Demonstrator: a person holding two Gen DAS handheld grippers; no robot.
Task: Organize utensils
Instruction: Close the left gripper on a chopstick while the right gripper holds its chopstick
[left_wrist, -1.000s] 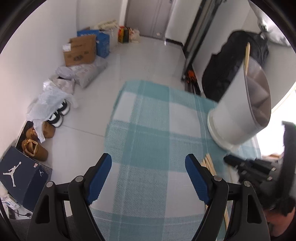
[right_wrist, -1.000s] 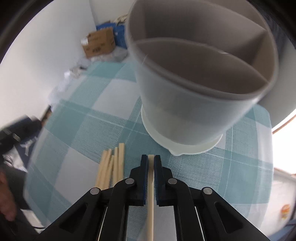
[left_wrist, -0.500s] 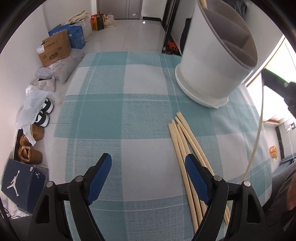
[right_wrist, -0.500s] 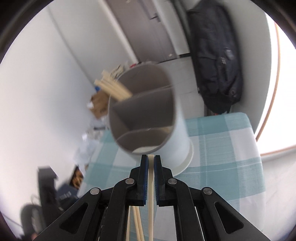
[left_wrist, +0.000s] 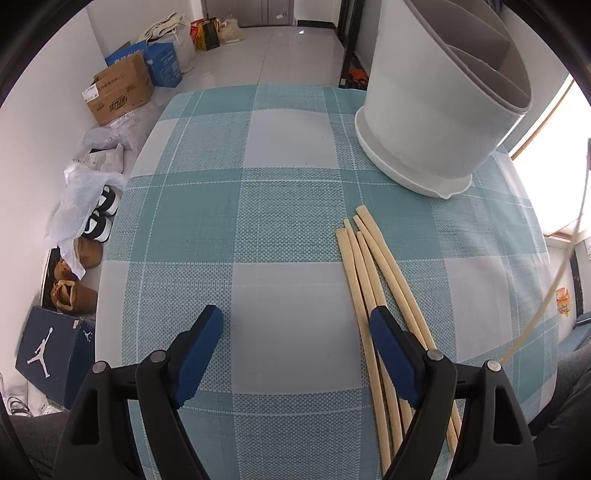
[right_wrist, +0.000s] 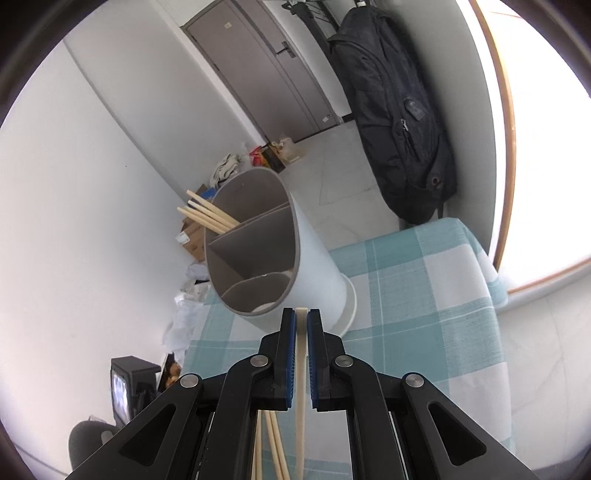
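Note:
My right gripper (right_wrist: 301, 317) is shut on a pale chopstick (right_wrist: 300, 387) and holds it in the air above the table, in front of the white divided utensil holder (right_wrist: 314, 266). Three chopsticks (right_wrist: 208, 212) stand in the holder's far compartment. The held chopstick shows at the right edge of the left wrist view (left_wrist: 554, 291). My left gripper (left_wrist: 295, 332) is open and empty just above the checked cloth. Several loose chopsticks (left_wrist: 376, 284) lie on the cloth by its right finger (left_wrist: 391, 350). The holder (left_wrist: 436, 110) stands at the back right.
The teal and white checked tablecloth (left_wrist: 258, 206) covers a small table. Boxes (left_wrist: 118, 92), bags and shoes (left_wrist: 99, 218) lie on the floor to the left. A black backpack (right_wrist: 399, 122) hangs by the wall beyond the table.
My right gripper has lifted the chopstick off the cloth and backed up and away from the holder. My left gripper has tilted down and moved closer to the loose chopsticks.

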